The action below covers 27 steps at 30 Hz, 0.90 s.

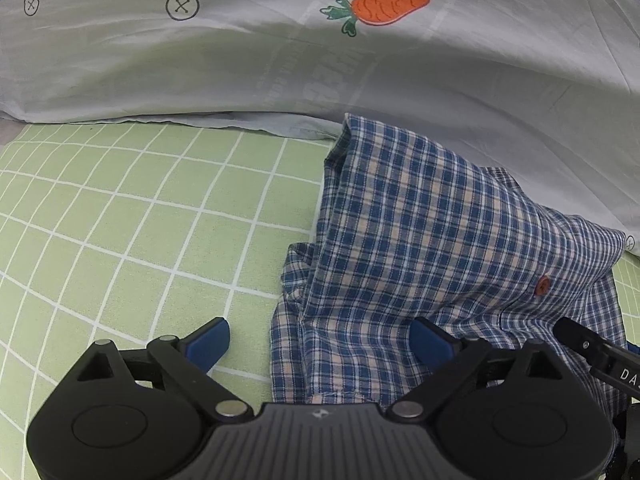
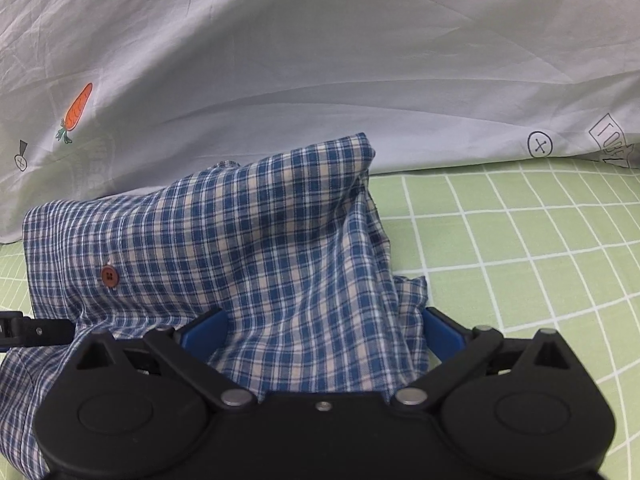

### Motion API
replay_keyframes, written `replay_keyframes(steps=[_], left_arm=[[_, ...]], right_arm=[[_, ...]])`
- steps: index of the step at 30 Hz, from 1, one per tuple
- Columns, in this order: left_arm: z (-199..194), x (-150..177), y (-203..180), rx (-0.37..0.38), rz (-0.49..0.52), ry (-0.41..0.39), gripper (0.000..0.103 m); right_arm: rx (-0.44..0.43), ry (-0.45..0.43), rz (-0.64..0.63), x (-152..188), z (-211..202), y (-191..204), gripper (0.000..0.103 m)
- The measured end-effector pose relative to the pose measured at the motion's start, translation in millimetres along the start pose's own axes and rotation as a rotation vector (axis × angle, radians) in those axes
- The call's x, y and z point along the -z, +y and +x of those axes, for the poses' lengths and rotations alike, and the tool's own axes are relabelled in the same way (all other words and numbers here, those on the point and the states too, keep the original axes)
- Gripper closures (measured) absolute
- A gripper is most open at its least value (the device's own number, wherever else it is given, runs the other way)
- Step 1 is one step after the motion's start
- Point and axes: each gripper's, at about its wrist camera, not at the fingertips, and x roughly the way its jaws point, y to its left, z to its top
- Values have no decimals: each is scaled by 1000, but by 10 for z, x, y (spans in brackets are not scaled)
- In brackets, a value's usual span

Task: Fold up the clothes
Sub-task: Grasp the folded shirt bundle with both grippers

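Both the left claw [image 1: 320, 340] and right claw [image 2: 324, 332] gape wide, empty, over the plaid shirt [image 1: 420, 232] on the green-checked bed [image 1: 140, 220].

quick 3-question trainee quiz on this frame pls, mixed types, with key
1. True or false: both grippers (left gripper, right gripper) have their jaws spread wide over the plaid shirt.
2. The orange button on the shirt sits toward which side in the right wrist view? A) left B) right C) hidden
3. Fill in: the grey duvet behind the shirt carries a printed orange ____.

Key: 1 true; 2 A; 3 carrot
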Motion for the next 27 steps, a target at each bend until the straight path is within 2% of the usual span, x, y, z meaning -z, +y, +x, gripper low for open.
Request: replay_keyframes(steps=[3,4,5,6,7,8,9,10,11,12,14,15,21,27], left_arm=[[-10,7,-70,31,30,-2,13],[-21,11,-89,43,26,-5,22],[-33,15,-107,56,19,-8,32],[-45,20,-126,69,12,-11,36],[-53,29,-133,84,-1,-11,45],[-60,40,-138,98,-15,-11,55],[-65,46,-141,113,-25,-7,60],[-83,60,-152,127,-32,-4,70],[-103,76,-164,140,-40,-1,76],[-150,99,-178,143,-35,0,78],[-256,141,-191,146,-26,4,81],[-325,175,-188,155,-32,8,82],[-791,514,-236,222,-61,68,84],[-1174,810,-507,316,8,100,85]], right_arm=[[-41,7,-12,7,2,50,1],[-56,9,-16,11,-1,73,2],[-71,11,-19,15,-5,99,7],[-90,12,-22,16,-15,124,19],[-113,16,-17,19,-26,143,27],[-137,20,-8,22,-38,160,42],[-147,28,8,24,-47,174,47],[-147,33,16,30,-58,189,50],[-149,36,17,40,-72,199,57],[-154,40,24,41,-105,197,69],[-166,47,45,41,-221,193,81],[-173,48,55,58,-296,187,84],[-195,41,110,316,-967,80,87],[-116,12,72,627,-1700,-43,88]])
